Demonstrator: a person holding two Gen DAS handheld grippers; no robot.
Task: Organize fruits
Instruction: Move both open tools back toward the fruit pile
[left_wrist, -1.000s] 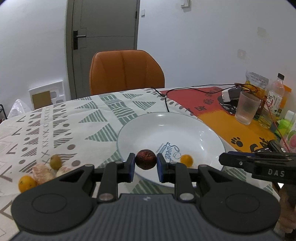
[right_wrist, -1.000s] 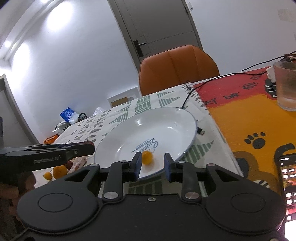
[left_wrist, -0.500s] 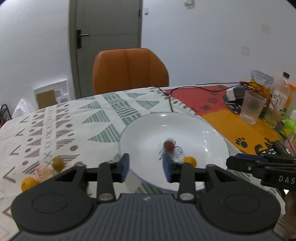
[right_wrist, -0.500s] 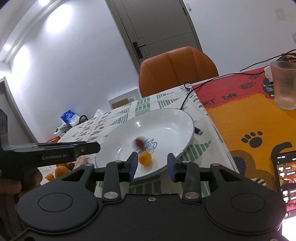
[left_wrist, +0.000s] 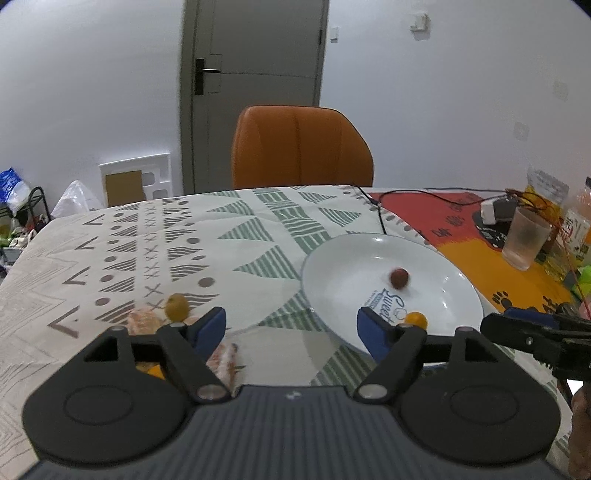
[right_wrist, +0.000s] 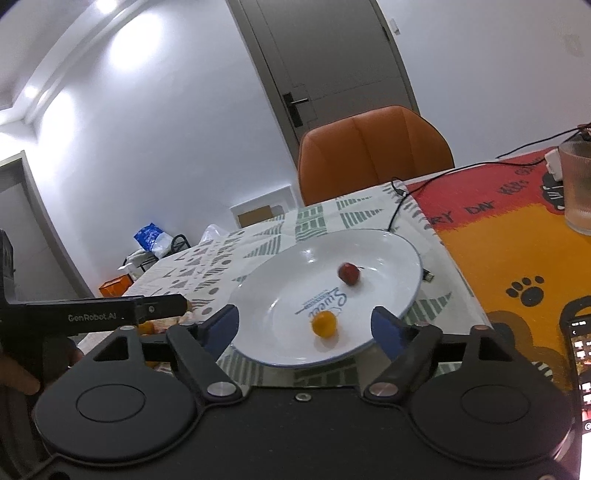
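A white plate (left_wrist: 332, 258) (right_wrist: 388, 243) lies on the patterned tablecloth. In it rest a dark red fruit (left_wrist: 399, 277) (right_wrist: 349, 273) and a small orange fruit (left_wrist: 416, 319) (right_wrist: 324, 324). My left gripper (left_wrist: 291, 330) hangs over the cloth left of the plate, jaws opening, nothing between them. My right gripper (right_wrist: 304, 328) stands at the plate's near rim, jaws opening, the orange fruit lying loose in the plate beyond the gap. A greenish fruit (left_wrist: 176, 306), peeled segments (left_wrist: 142, 323) and another orange fruit (left_wrist: 153, 369) lie left of the left gripper.
An orange chair (left_wrist: 301, 147) stands behind the table. A black cable (left_wrist: 380, 218) runs past the plate's far side. A ribbed glass (left_wrist: 524, 238) (right_wrist: 576, 184), bottles and a charger sit at the right; a phone (right_wrist: 580, 354) lies at the near right edge.
The left gripper let go of the dark red fruit, which rolled into the plate, then swung left and spread wide. The right gripper also spread wide, staying in place.
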